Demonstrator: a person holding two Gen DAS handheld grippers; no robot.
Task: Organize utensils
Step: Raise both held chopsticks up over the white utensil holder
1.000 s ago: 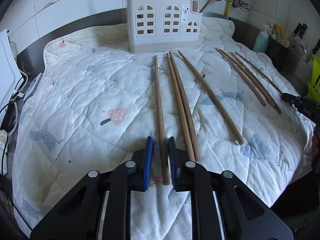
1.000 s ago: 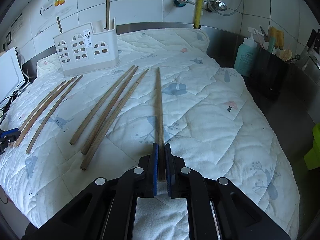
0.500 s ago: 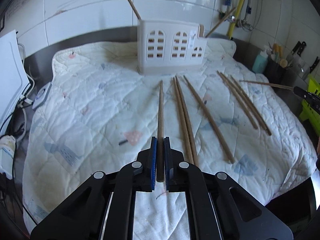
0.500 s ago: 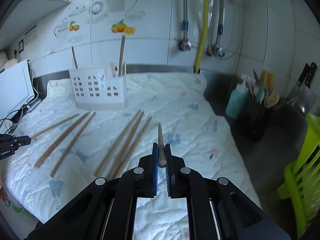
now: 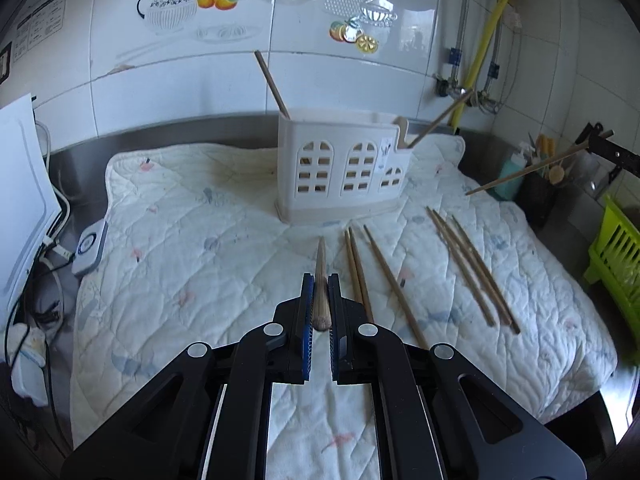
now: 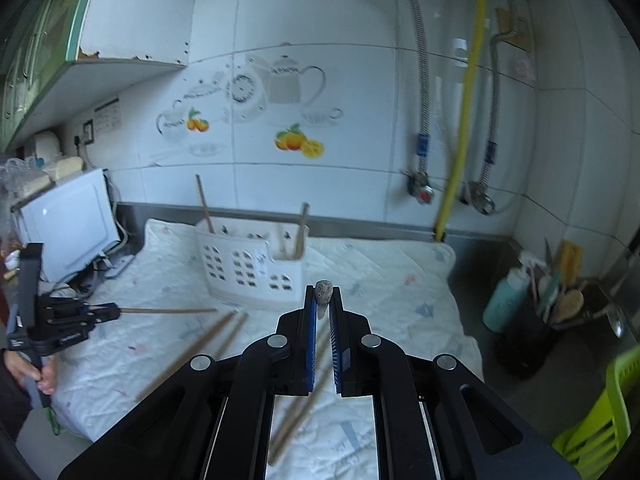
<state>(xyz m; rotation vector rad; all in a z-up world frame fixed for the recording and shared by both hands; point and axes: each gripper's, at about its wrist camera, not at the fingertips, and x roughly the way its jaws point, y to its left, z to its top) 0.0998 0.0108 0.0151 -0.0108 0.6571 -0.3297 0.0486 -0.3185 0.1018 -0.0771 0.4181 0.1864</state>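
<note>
- Chopsticks are the job: six lie on the quilt [image 5: 224, 216] that covers the worktop, in two loose groups of three, one group [image 5: 372, 276] just right of the left tool, the other [image 5: 472, 268] further right.
- Caddy [image 5: 344, 176], white with arched cut-outs, stands at the far edge of the quilt; two sticks [image 5: 272, 84] already lean out of it, one at each end.
- Left tool [image 5: 319, 292] is clenched on one chopstick [image 5: 321, 280]. A second ago its jaws stood either side of that stick as it lay flat on the quilt; now they are closed on it and it hangs in the air, pointing at the caddy.
- Right tool [image 6: 323, 304] is clamped on another chopstick [image 6: 323, 291], seen end-on. A second ago that stick's far end still rested on the quilt; now it is lifted well clear, and from the left view it juts across above the quilt's right corner.
- Right view is blurred, so how many loose sticks it shows I cannot tell for sure.
- Both pick-ups look done. I judge the next step to be carrying each stick to the caddy and tipping it upright, tip down, into a compartment.
- Six more would then remain.
</note>
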